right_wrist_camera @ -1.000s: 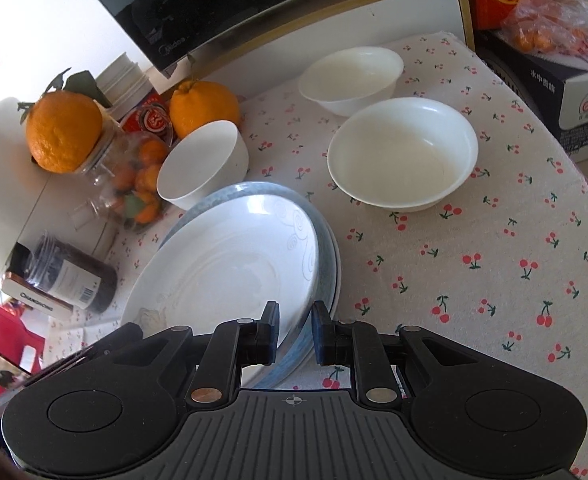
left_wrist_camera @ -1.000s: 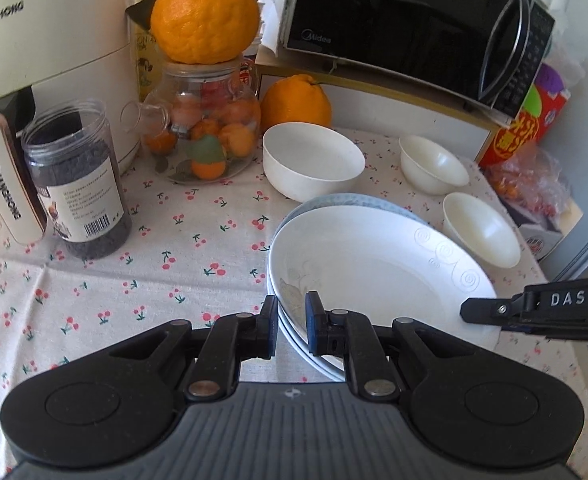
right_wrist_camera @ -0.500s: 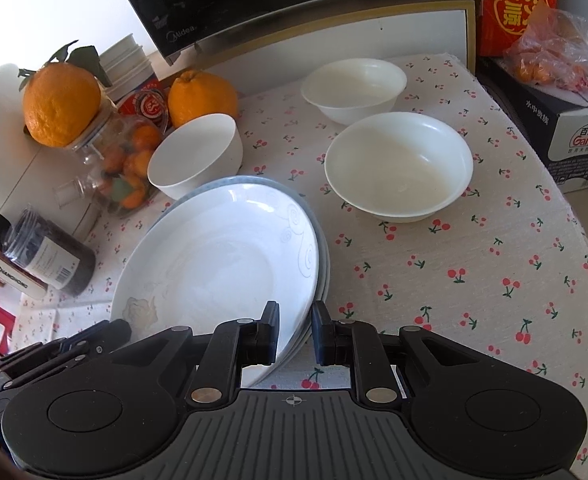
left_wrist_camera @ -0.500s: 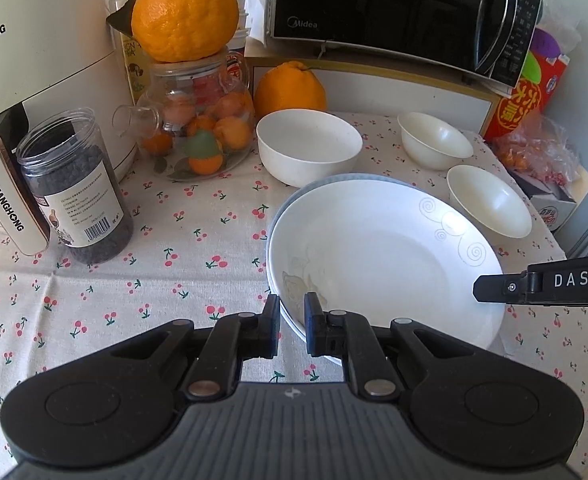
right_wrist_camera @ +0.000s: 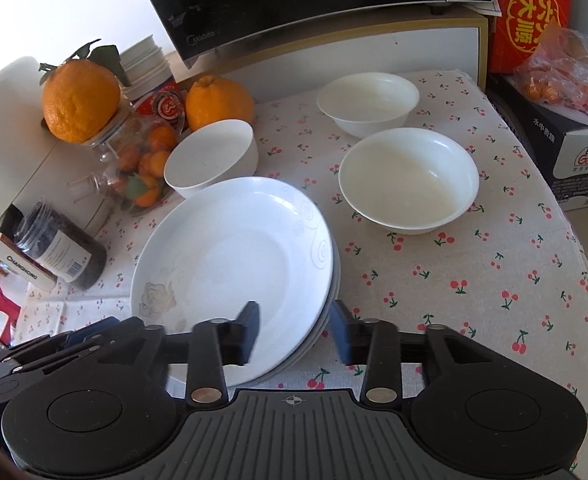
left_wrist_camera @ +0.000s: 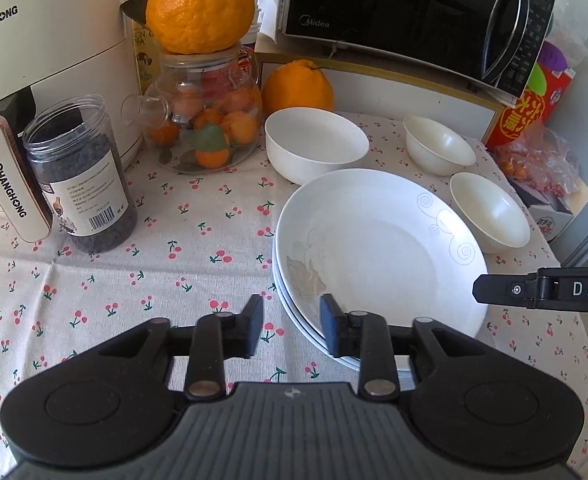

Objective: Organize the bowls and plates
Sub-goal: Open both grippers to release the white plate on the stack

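A stack of white plates (left_wrist_camera: 378, 248) lies on the cherry-print tablecloth; it also shows in the right wrist view (right_wrist_camera: 229, 264). Behind it stand a deep white bowl (left_wrist_camera: 316, 144) and two shallower white bowls (left_wrist_camera: 438, 146) (left_wrist_camera: 490, 212); in the right wrist view these are the deep bowl (right_wrist_camera: 211, 158), the far bowl (right_wrist_camera: 368, 102) and the near bowl (right_wrist_camera: 408, 180). My left gripper (left_wrist_camera: 291, 326) is open at the stack's near left rim. My right gripper (right_wrist_camera: 296, 330) is open, its jaws either side of the stack's near right rim. Both are empty.
A dark jar (left_wrist_camera: 81, 172), a white appliance (left_wrist_camera: 49, 52), a glass jar of oranges (left_wrist_camera: 209, 120) with a large orange (left_wrist_camera: 199, 4) on top, and a microwave (left_wrist_camera: 414, 12) stand at the back. A box (right_wrist_camera: 574, 152) sits past the table's right edge.
Both grippers have opened from shut. The top plate now lies flat and centred on the stack, hiding the blue-rimmed plate beneath. Both cameras have pulled back a little.
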`<state>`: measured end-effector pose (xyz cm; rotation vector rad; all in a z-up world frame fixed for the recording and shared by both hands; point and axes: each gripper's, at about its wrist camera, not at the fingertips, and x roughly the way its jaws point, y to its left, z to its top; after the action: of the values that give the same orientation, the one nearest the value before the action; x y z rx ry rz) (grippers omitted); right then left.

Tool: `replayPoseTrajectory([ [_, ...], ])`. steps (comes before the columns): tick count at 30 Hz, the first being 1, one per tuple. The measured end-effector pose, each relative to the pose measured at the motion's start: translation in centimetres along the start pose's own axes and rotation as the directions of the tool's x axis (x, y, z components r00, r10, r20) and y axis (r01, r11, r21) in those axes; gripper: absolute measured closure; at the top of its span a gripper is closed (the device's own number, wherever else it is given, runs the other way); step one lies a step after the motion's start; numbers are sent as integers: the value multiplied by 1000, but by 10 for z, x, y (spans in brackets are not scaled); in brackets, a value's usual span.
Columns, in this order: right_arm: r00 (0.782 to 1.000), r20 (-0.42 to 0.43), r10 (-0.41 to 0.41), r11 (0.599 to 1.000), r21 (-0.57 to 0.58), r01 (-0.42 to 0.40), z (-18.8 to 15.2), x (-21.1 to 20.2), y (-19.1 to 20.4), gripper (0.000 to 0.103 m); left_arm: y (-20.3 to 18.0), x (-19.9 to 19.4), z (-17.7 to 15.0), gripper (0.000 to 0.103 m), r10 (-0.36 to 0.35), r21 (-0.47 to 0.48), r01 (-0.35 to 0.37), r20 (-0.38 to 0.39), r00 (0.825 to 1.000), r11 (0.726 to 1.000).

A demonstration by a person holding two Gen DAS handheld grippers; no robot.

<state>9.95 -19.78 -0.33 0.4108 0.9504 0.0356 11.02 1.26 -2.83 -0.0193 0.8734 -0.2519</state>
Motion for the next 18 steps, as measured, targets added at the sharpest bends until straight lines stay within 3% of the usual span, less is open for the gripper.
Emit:
replayPoseTrajectory([
  [2, 1000, 5, -2, 1000, 8, 2, 0, -1, -3, 47, 1, -2, 0, 62, -6, -7, 6, 1, 1000, 1000],
  [8, 1000, 7, -15, 1000, 23, 15, 1, -5, -12, 32, 4, -7, 0, 39, -12, -34, 12, -1, 1000, 999],
  [14, 999, 33, -36, 999, 21, 35, 4, -13, -21, 22, 1, -16, -1, 13, -27, -60, 28, 15, 1000, 998],
  [18, 998, 52, -44, 996, 76, 40, 8, -21, -35, 21, -5, -21, -1, 8, -33, -51, 34, 21, 999, 998],
])
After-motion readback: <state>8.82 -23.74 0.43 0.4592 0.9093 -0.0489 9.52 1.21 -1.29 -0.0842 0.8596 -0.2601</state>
